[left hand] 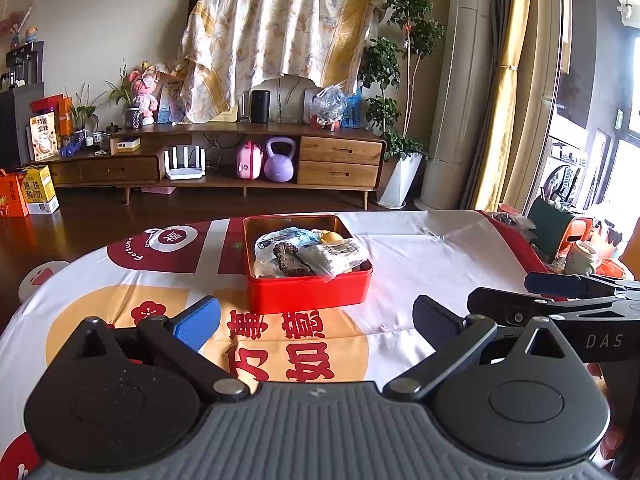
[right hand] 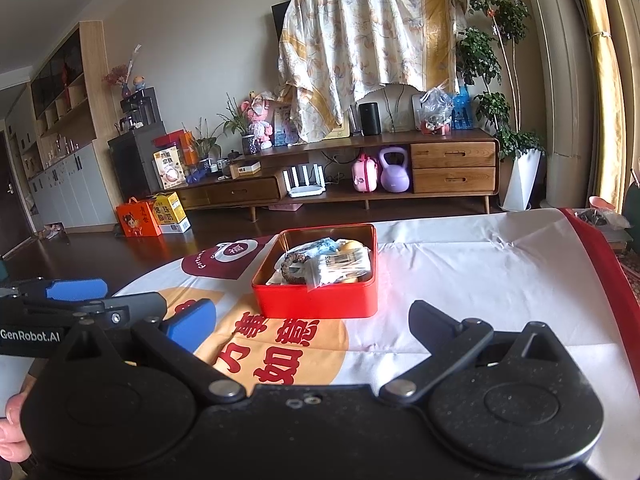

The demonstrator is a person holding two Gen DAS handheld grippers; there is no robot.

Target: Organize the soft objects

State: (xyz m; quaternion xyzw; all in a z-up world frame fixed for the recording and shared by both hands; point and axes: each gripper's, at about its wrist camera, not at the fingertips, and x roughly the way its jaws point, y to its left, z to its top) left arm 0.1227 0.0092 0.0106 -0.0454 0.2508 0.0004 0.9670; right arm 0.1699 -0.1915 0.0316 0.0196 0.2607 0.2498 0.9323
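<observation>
A red tin box (left hand: 308, 292) (right hand: 320, 300) sits on the table's printed cloth, straight ahead in both wrist views. Several soft packets lie heaped inside it: a clear bag with white contents (left hand: 332, 258) (right hand: 340, 266), a dark ring-shaped thing (left hand: 286, 258) (right hand: 290, 268), a blue-printed wrapper (left hand: 286, 236) and something yellow (left hand: 332, 237). My left gripper (left hand: 318, 318) stands open and empty just short of the box. My right gripper (right hand: 310, 318) is likewise open and empty, near the box's front wall. Each gripper shows at the edge of the other's view.
The white, red and orange tablecloth (left hand: 420, 248) covers the table. Cups and a green holder (left hand: 556, 232) crowd its far right. Beyond the table's edge are a dark floor, a wooden TV cabinet (left hand: 340, 160) and gift boxes (right hand: 152, 214).
</observation>
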